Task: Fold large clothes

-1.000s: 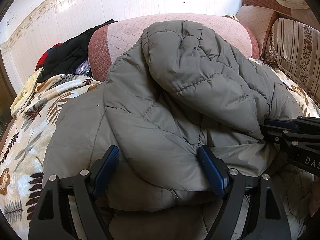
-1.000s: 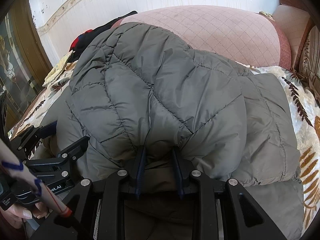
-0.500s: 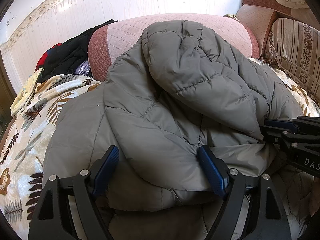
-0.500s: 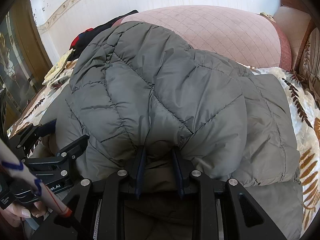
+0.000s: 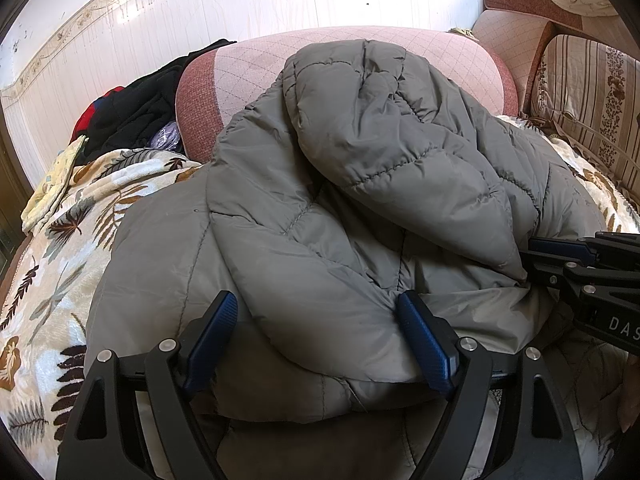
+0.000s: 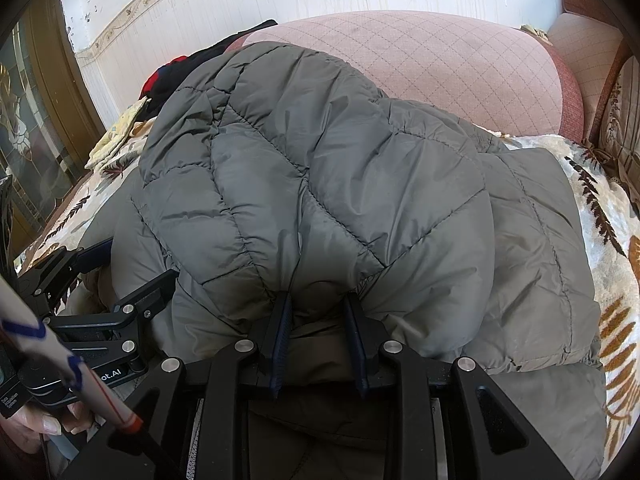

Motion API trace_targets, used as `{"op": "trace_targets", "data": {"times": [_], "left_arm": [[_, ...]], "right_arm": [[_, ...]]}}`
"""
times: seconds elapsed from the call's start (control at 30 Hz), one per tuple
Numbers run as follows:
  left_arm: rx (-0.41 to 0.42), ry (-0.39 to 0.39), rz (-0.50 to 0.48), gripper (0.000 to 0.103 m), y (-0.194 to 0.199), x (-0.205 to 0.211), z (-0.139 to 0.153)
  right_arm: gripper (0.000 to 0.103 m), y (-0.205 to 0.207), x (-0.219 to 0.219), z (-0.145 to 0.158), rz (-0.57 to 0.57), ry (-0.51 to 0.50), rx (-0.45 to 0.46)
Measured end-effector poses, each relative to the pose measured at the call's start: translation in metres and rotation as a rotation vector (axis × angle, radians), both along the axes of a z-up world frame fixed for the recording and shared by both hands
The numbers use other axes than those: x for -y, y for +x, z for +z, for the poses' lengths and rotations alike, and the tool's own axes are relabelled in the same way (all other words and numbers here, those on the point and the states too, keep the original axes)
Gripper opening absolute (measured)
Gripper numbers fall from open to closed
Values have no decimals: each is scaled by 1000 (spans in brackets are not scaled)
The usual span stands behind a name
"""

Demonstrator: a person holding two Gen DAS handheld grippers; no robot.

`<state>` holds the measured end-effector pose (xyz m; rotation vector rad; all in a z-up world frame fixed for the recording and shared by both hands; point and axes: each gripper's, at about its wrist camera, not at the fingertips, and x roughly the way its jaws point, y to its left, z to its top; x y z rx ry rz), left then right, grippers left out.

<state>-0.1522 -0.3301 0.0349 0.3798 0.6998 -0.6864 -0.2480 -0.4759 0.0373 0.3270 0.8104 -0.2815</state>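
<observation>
The right claw [image 6: 318, 316] is clamped narrowly on a bunched fold of the grey quilted jacket [image 6: 320, 184], while the left claw [image 5: 320, 320] is spread wide, its blue pads set on either side of a thick puffed fold without visibly squeezing it. The jacket is heaped on a leaf-patterned blanket [image 5: 48, 264], against a pink quilted cushion [image 5: 256, 68], with dark clothes [image 5: 136, 112] piled beside the cushion.
</observation>
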Motion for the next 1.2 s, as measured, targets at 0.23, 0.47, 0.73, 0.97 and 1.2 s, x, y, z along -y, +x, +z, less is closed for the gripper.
{"op": "trace_targets", "data": {"times": [0.23,0.47,0.73,0.97,1.2], "left_arm": [[1,1,1,83,0,0,0],[-4,-2,-1,83,-2,-4,10],[-11,-26,46,83,-25,-35,47],[-5,2,117,83,-87,-111,52],[-83,40,201,83,-159,-196,19]], "right_arm": [[29,0,0,0,0,0,1],[29,-4,0,8,-12,3,0],[48,-45,-16,52,-50,-41,25],[56,-120,-58,55,-77,-30,28],[56,-204,-109,26,-99,-20,-23]]}}
